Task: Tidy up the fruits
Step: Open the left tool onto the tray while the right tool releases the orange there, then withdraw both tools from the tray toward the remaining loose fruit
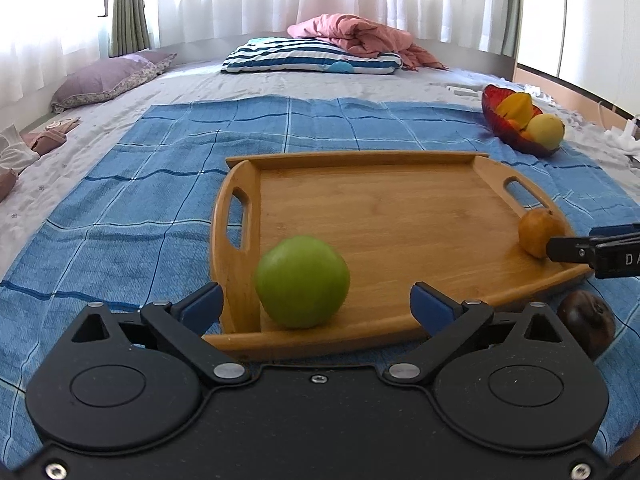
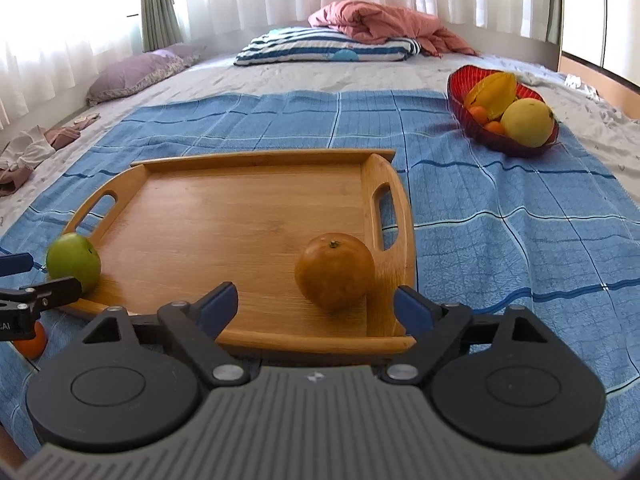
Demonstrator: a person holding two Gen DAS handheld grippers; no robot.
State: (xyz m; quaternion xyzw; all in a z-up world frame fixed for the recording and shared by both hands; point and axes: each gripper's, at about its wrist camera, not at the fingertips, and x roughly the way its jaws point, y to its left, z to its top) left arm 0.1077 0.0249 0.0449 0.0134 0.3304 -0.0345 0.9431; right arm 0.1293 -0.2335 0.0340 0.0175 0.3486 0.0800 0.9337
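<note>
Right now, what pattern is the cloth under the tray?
Blue cloth with a light-and-dark line check; clearest in the right wrist view.

Left tool [image 1: 316,304] is pointing forward and downward, its jaws standing wide apart and its blue pads [image 1: 204,304] gripping nothing. Right tool [image 2: 316,304] is tilting down likewise, jaws spread, blue pads [image 2: 414,308] pressing on nothing.
</note>
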